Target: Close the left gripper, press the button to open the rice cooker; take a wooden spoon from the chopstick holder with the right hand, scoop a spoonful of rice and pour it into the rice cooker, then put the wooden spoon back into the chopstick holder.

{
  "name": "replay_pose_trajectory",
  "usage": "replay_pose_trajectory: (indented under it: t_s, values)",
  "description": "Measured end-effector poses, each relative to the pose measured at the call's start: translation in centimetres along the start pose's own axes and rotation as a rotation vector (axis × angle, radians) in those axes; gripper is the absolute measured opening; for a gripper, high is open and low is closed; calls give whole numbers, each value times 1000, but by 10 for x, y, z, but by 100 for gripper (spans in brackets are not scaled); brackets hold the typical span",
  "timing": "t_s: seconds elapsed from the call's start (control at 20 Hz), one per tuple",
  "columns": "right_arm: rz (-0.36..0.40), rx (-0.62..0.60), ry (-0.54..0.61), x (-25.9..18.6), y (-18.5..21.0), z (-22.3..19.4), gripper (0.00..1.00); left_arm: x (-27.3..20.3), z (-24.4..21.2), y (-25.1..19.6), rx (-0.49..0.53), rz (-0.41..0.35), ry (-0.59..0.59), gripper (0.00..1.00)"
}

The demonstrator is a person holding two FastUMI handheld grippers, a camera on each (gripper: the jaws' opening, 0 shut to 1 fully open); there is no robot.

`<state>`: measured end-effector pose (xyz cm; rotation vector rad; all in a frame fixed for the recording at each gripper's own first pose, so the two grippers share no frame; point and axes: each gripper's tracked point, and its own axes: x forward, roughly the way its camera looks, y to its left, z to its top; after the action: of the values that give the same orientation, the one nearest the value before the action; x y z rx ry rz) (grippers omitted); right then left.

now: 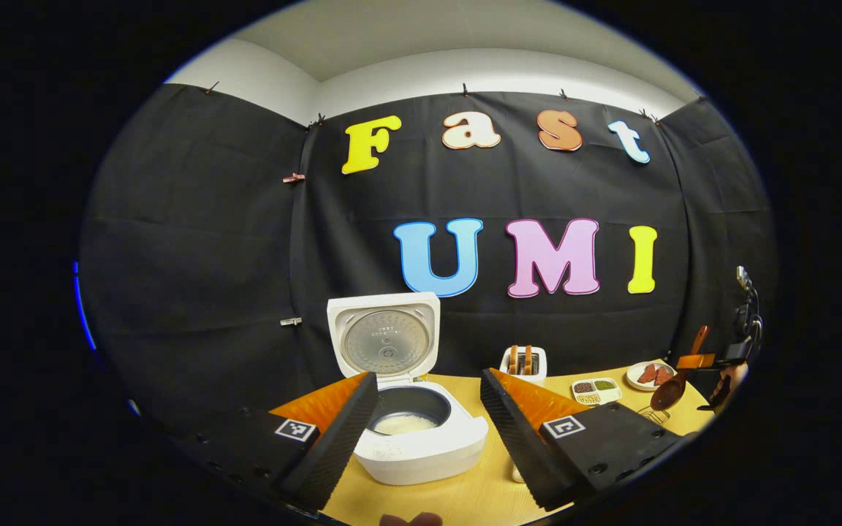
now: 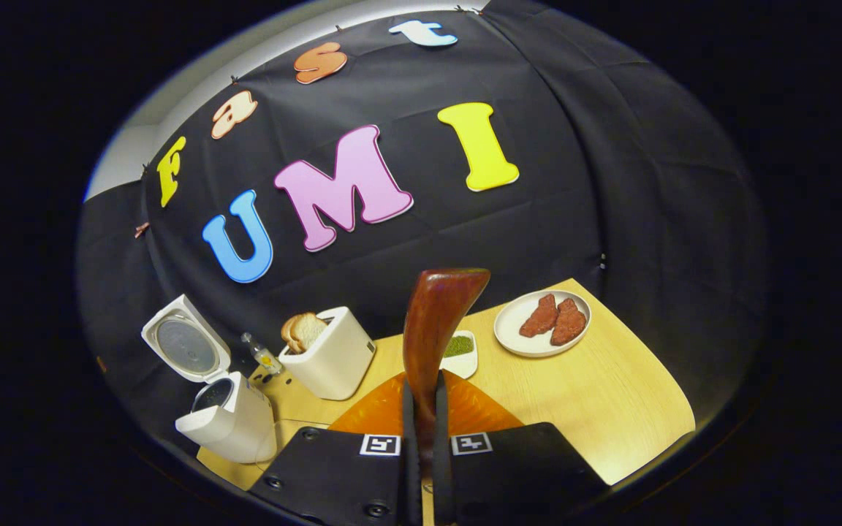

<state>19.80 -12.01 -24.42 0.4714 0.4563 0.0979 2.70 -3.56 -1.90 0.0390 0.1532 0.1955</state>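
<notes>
Right claw (image 2: 421,424) is clamped on the wooden spoon (image 2: 432,329), both fingers pressing its handle, which sticks up w/ its end tilted right. Left claw (image 1: 428,416) hangs w/ fingers spread wide, gripping nothing, just above the rice cooker (image 1: 421,438). Cooker's lid (image 1: 384,340) stands up; rice lies in the pot. From the left gripper view, spoon bowl points down near the table (image 1: 465,497) edge, far right, beside a plate (image 1: 644,376).

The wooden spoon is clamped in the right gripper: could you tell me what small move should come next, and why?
Probably lower the wooden spoon into the chopstick holder: the rice cooker is open with rice inside, and the spoon's bowl hangs just above the holder.
</notes>
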Motion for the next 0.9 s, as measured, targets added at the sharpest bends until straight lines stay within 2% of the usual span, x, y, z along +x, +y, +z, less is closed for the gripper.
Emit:
replay_pose_trajectory:
  t_s: [0.15,0.35,0.65,0.9]
  values:
    - [23,-17,-41,-9,35,5,11,5,-2,11,28,-31,-5,97]
    - [99,-90,-52,-13,102,-8,11,16,-5,24,39,-68,-9,97]
    - [89,-354,27,15,153,-84,11,31,-17,41,36,-122,5,97]
    - [42,-570,76,51,158,-155,11,38,-32,60,15,-165,40,97]
